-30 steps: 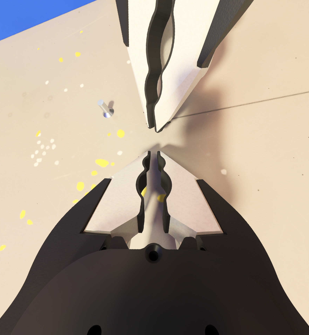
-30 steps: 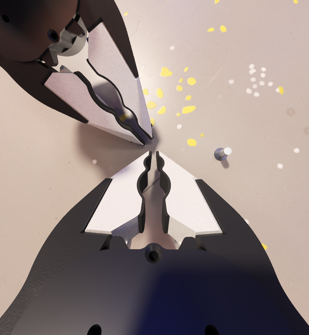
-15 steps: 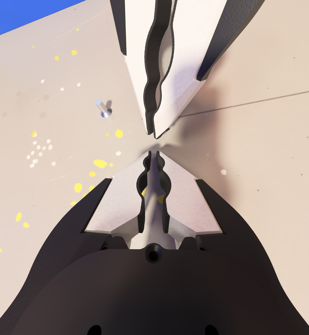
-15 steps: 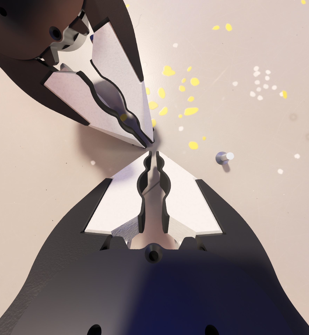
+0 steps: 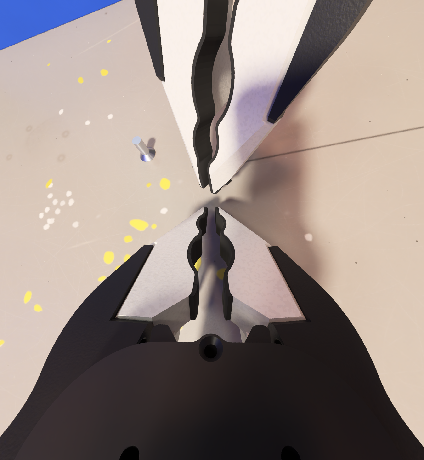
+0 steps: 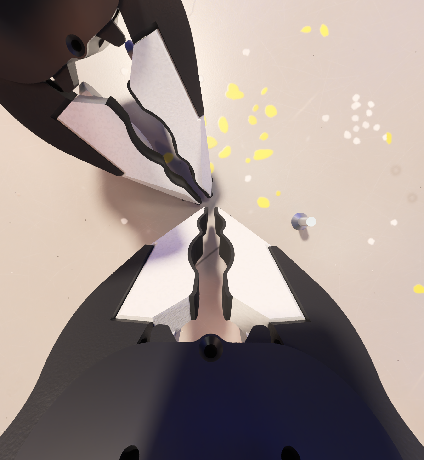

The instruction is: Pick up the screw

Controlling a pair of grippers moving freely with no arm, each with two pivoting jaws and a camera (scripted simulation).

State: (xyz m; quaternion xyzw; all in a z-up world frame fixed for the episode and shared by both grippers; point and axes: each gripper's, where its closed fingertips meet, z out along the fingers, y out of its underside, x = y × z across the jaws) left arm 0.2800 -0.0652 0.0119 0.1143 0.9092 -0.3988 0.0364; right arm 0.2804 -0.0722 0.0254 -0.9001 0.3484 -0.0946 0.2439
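Note:
A small silver screw (image 5: 142, 150) stands head-down on the beige table, shank pointing up. It also shows in the right wrist view (image 6: 303, 221). My left gripper (image 5: 211, 209) is shut and empty, its tips close to the table, with the screw to its upper left. My right gripper (image 6: 210, 208) is shut and empty, with the screw well to its right. The two grippers point at each other, tips almost touching: the right one shows in the left wrist view (image 5: 209, 188), the left one in the right wrist view (image 6: 203, 198).
The beige table (image 5: 355, 224) carries yellow and white paint specks (image 5: 138, 224) and a thin dark seam line (image 5: 342, 143). A blue background (image 5: 19, 20) lies beyond the table's far edge at upper left.
Both grippers have drawn slightly closer, tip to tip. The screw has stayed in place, drifting a little in each view. Both grippers stay shut.

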